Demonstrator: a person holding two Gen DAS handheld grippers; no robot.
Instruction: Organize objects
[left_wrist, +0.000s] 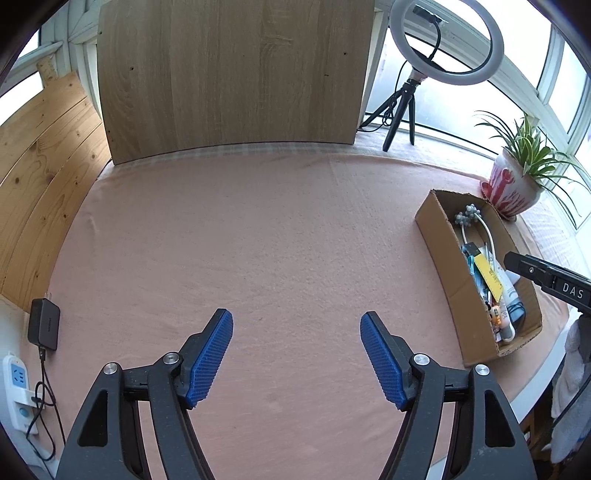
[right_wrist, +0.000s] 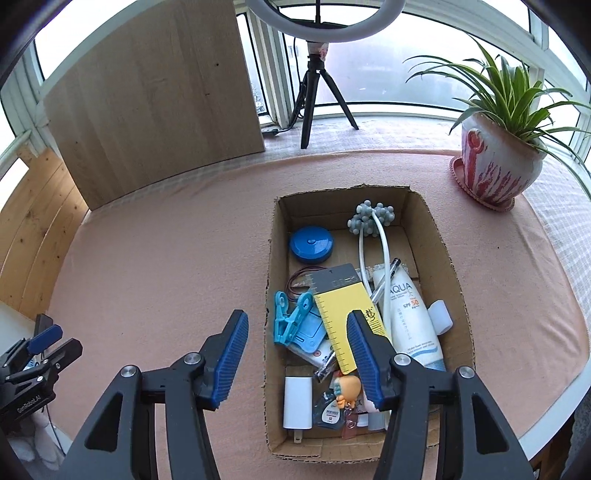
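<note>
- The right gripper hangs over the near end of the cardboard box, jaws apart and holding nothing; the box's left wall shows between the fingers.
- The left gripper hovers over bare pink tablecloth, jaws wide apart and empty, with the box well off to its right.
- The things to organize all lie in the box: white charger and orange figure keychain nearest, then yellow ruler, teal clips and sunscreen tube, with the blue round case and grey beaded massager at the far end.
- Risk, as I judge it: the pieces overlap closely, so closing on one may catch the ruler or a clip too.
- A finger lowered carelessly could hit the wall and shove the box.
- Farther right stands a potted plant, safe unless the box slides that way.
</note>
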